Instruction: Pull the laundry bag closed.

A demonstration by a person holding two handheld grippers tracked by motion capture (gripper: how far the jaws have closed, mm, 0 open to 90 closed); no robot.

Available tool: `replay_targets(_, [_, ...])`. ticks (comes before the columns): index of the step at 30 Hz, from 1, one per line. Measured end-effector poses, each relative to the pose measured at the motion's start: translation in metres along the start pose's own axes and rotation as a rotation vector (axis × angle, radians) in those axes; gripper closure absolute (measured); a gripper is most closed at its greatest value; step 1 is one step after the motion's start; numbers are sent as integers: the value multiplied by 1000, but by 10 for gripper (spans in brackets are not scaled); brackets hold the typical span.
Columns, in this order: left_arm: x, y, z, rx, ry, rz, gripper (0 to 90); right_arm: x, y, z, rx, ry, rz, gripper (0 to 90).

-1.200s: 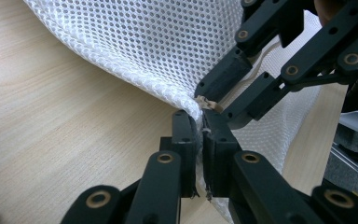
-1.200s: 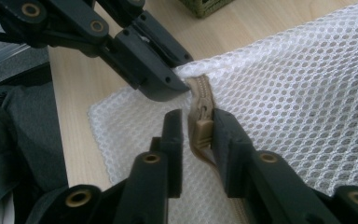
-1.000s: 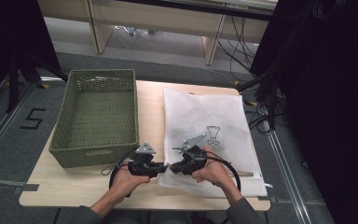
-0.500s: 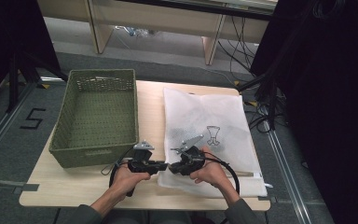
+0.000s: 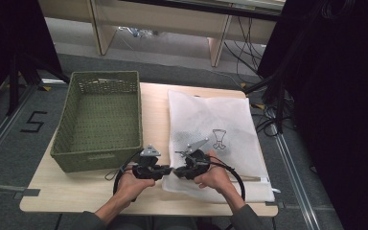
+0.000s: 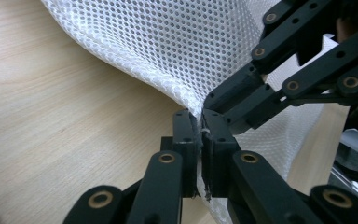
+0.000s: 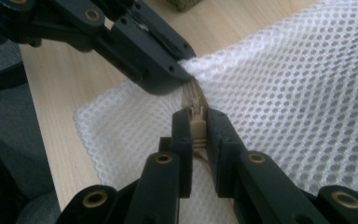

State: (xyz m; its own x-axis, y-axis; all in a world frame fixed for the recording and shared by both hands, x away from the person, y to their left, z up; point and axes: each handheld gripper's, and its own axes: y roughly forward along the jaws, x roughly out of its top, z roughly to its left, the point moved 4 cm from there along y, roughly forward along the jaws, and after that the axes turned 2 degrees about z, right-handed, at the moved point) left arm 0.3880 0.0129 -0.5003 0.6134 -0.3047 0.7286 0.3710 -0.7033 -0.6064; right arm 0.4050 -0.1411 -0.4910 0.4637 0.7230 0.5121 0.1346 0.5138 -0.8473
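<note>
At the near edge of the tabletop (image 5: 76, 196), the person's two hands hold their tools nose to nose. The left hand-held gripper (image 6: 200, 122) is pinched tight on the edge of the white mesh bag (image 5: 215, 124), right at the bag's near left corner. Its jaws have just been closing on the mesh. The right hand-held gripper (image 7: 196, 122) is pinched on the small tan zipper pull (image 7: 196, 116), which sits just beside the left one's tip.

The step looks like opening the zipper. To do it well, the left side should stay put and keep its tight hold, so the bag does not slide. The right side should pull the zipper pull slowly along the near edge of the bag, toward the right edge of the tabletop. Pull straight along the zipper line, not up, or the mesh may bunch and the pull may get stuck or slip out. If it slips, stop and pinch it again.

The rest of the bag lies flat on the right half of the tabletop, reaching to the far edge. Something dark shows through it, too dim to name. The green basket (image 5: 100, 115) sits on the left side, touching nothing.
</note>
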Motion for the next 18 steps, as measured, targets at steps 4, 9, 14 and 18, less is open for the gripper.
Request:
replay_targets(4, [1,-1,0,-3,-7,-7,851,-2,-3,2,-40,-22,36,830])
replay_targets(9, [1,-3,0,-3,-14,-14,851,-4,-5,3,-58,-48,54,830])
replay_targets(14, [1,-5,0,-4,-18,-13,850,-8,-6,2,-94,-72,88,829])
replay_targets(18, [1,-7,0,1,-17,-14,851,-13,-7,1,-120,-82,114,829])
